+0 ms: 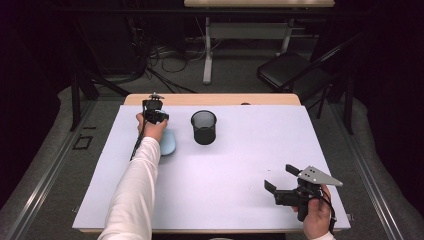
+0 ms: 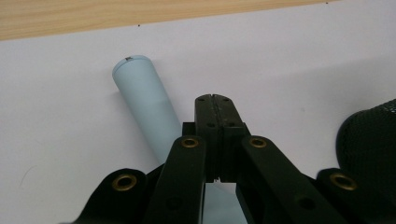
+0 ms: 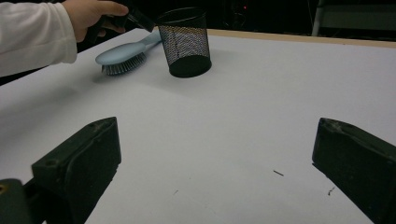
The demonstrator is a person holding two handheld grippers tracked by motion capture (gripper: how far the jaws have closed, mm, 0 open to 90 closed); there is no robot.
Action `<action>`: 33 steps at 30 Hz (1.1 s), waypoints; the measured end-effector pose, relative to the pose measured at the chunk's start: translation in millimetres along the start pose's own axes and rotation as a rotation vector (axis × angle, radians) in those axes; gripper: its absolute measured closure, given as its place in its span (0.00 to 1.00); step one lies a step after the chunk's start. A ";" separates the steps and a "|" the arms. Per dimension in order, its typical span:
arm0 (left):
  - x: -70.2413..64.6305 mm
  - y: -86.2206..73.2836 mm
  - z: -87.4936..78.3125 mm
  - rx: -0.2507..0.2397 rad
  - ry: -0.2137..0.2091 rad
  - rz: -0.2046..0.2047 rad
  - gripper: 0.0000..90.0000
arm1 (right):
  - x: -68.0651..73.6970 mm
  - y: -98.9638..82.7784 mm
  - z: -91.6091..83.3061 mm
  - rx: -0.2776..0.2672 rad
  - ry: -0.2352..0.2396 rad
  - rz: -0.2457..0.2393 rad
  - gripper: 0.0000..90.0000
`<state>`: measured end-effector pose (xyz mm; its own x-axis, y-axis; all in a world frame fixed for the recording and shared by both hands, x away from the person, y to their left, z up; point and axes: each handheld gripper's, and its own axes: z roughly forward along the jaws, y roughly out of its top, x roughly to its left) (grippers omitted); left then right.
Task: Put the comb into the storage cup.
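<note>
Right gripper view shows your right gripper (image 3: 215, 163) nearest, jaws spread wide over bare table with nothing between them, and out at about eleven o'clock the pale blue hairbrush (image 3: 122, 57) lies bristles down just beside the black mesh cup (image 3: 184, 42). Farther off, your left gripper (image 2: 215, 116) hovers over the brush handle with jaws fully closed on nothing. Expect light, rigid, smooth plastic, likely slippery: take it across the handle's narrow middle.

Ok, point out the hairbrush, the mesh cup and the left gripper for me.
hairbrush (image 3: 122, 55): right gripper view, on the pale blue back of its head.
mesh cup (image 1: 204, 127): high view, on its side wall.
left gripper (image 2: 215, 99): left gripper view, at its closed jaw tips.
</note>
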<state>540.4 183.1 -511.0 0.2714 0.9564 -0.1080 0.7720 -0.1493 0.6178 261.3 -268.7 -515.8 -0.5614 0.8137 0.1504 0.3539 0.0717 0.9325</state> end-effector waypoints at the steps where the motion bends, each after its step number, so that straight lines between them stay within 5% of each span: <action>1: 0.5 -0.1 1.2 0.002 0.003 0.001 1.00 | -0.7 -0.1 0.0 0.000 0.010 0.010 0.01; 4: 1.2 -0.2 4.6 0.011 0.002 -0.007 1.00 | -2.9 -0.8 0.2 0.005 0.044 0.033 0.01; 23: -0.2 -2.8 22.7 0.068 0.027 0.003 1.00 | -6.0 -2.3 1.2 0.008 0.037 0.036 0.01; 33: 8.9 -2.7 20.5 0.095 0.072 -0.009 1.00 | -7.0 -2.4 0.4 0.009 0.043 0.046 0.01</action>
<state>552.6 186.9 -529.7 0.2248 0.9729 -0.0546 0.8263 -0.1607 0.5399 264.7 -274.4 -519.3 -0.5758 0.7909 0.2071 0.3869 0.0404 0.9213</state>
